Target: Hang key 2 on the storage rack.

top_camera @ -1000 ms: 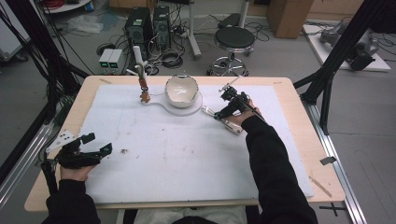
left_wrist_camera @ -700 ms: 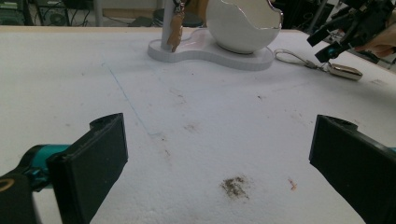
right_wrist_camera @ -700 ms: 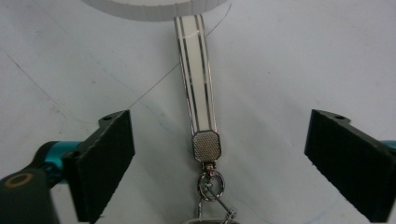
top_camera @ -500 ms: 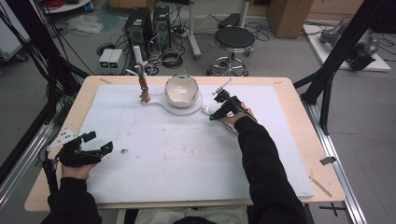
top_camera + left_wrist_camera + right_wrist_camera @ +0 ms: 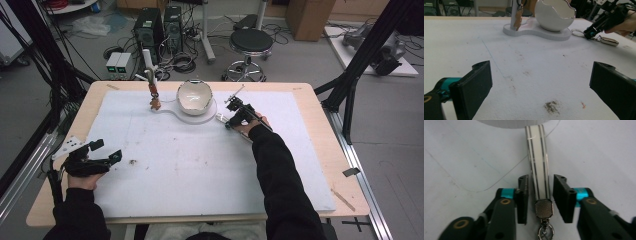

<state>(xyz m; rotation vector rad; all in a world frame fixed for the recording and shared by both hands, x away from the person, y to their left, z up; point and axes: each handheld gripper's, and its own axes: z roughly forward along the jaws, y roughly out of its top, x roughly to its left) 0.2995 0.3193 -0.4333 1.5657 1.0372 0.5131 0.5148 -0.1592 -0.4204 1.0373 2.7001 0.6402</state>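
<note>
Right gripper closing over a striped key strap beside the bowl stand

The right gripper [image 5: 540, 197] sits low on the white mat [image 5: 200, 165], its jaws just drawn in narrow on either side of the striped strap [image 5: 537, 170] (a thin gap shows on each side, so no firm squeeze yet). The strap lies flat just beside the stand [image 5: 187, 116] that carries the white bowl [image 5: 194, 95]. The left gripper [image 5: 541, 85] rests wide apart near the mat's left edge, holding nothing.

The right gripper [image 5: 540, 195] is closing its jaws around a striped key strap [image 5: 537, 165], small gaps showing on either side. The strap is running toward twelve o'clock, its metal clasp [image 5: 544, 208] lying at six.
</note>
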